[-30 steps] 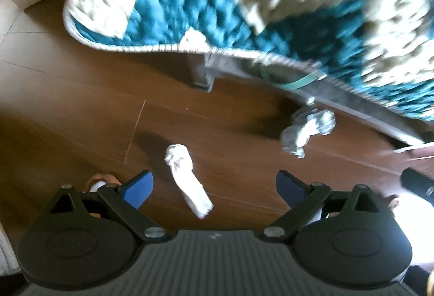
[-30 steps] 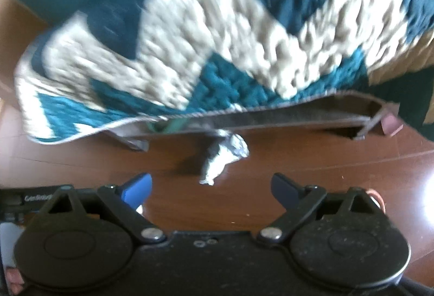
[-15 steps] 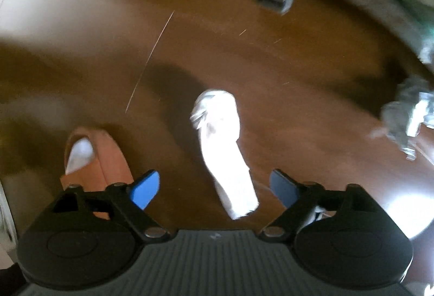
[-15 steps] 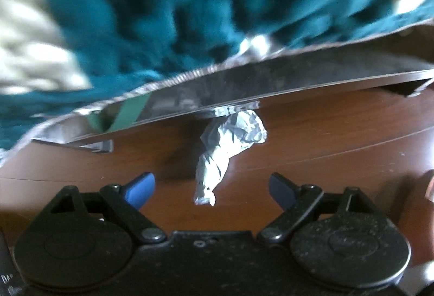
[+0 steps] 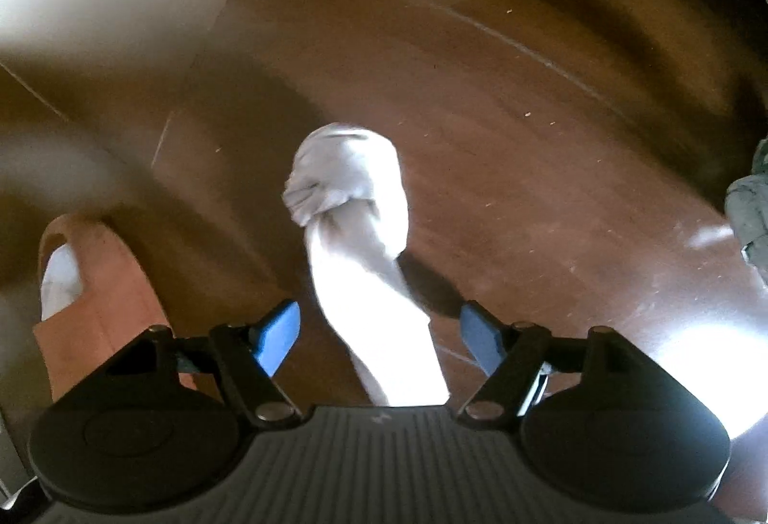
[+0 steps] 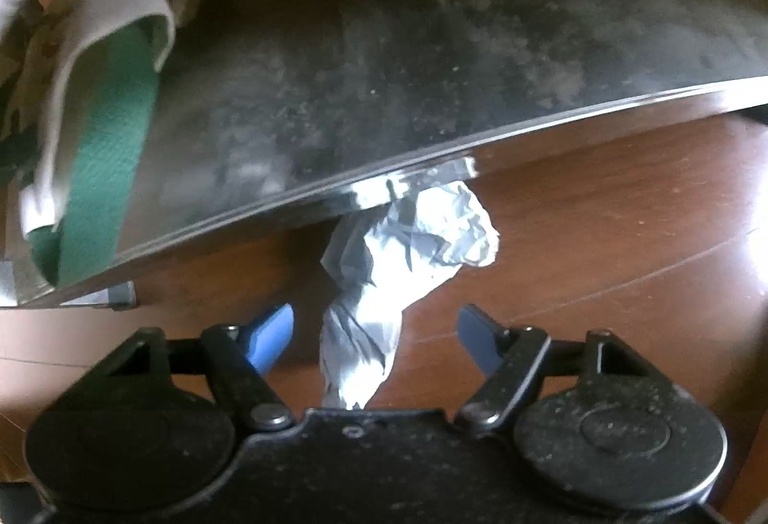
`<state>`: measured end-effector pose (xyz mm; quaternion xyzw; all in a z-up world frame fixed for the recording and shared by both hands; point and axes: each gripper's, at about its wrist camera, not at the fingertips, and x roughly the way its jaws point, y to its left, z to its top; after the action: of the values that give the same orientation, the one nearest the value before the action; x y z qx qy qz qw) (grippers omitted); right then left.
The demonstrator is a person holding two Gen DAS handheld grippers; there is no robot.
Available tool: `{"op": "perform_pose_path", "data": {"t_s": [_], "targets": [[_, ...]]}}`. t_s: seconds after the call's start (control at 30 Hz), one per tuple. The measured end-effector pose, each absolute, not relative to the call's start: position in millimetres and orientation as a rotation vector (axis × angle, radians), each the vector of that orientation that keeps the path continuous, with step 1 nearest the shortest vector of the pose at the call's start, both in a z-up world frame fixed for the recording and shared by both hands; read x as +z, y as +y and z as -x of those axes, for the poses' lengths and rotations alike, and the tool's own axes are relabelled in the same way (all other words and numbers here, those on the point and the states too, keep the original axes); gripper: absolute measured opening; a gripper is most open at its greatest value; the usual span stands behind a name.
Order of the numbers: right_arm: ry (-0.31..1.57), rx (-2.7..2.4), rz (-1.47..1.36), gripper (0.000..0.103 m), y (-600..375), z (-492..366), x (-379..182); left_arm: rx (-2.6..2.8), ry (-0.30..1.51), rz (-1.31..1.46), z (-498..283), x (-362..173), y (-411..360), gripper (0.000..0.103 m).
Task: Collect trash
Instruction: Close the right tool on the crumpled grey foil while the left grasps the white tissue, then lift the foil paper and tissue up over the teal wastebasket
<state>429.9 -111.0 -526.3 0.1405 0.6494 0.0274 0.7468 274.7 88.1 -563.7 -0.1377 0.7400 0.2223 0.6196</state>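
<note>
Two grippers point steeply down at the wooden floor (image 5: 504,101), each with a piece of trash between its blue fingers. The left gripper (image 5: 379,334) has its fingers (image 5: 276,334) partly apart, having just been closing, and the twisted white tissue (image 5: 355,245) lies lengthwise in the gap, touching neither pad; its knotted end reaches out beyond the fingertips. Outside the left-hand finger, a foot in a tan slipper (image 5: 103,284) with a white sock stands on the floor. The right gripper (image 6: 374,334) likewise has its fingers (image 6: 271,334) partly apart and has just been closing; the crumpled silvery-grey wrapper (image 6: 384,284) sits between them, clear of both pads. Its far end tucks under the dusty dark edge of a low piece of furniture (image 6: 432,67) just beyond the fingertips. A green strap (image 6: 105,149) hangs over that edge, past the left-hand finger.
</note>
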Motion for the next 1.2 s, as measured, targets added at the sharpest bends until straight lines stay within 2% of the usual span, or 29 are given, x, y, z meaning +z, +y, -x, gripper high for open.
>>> {"op": "perform_pose_path", "data": {"t_s": [0.07, 0.1, 0.13, 0.17, 0.2, 0.27, 0.33, 0.63, 1.1, 1.2], "targets": [[1.431, 0.058, -0.316, 0.061, -109, -432, -530, 0.491, 1.692, 0.335, -276, -563, 87, 0.06], [1.442, 0.057, -0.319, 0.053, -108, -432, -533, 0.48, 1.689, 0.348, -277, -562, 86, 0.055], [1.45, 0.058, -0.319, 0.045, -107, -432, -535, 0.47, 1.688, 0.359, -278, -562, 85, 0.046], [1.455, 0.063, -0.32, 0.041, -107, -432, -536, 0.458, 1.686, 0.368, -280, -561, 84, 0.034], [1.458, 0.068, -0.32, 0.034, -106, -431, -537, 0.451, 1.685, 0.367, -282, -560, 82, 0.029], [1.466, 0.075, -0.314, 0.032, -107, -429, -535, 0.441, 1.682, 0.356, -285, -559, 81, 0.017], [1.457, 0.088, -0.318, 0.029, -110, -424, -531, 0.438, 1.675, 0.375, -287, -555, 80, 0.011], [1.491, 0.057, -0.317, 0.028, -135, -380, -488, 0.366, 1.611, 0.34, -296, -499, 64, 0.009], [1.323, 0.126, -0.265, 0.028, -150, -320, -331, 0.276, 1.396, 0.382, -270, -348, 38, 0.007], [1.278, 0.153, -0.264, 0.028, -156, -303, -305, 0.262, 1.37, 0.408, -254, -334, 44, 0.007]]}}
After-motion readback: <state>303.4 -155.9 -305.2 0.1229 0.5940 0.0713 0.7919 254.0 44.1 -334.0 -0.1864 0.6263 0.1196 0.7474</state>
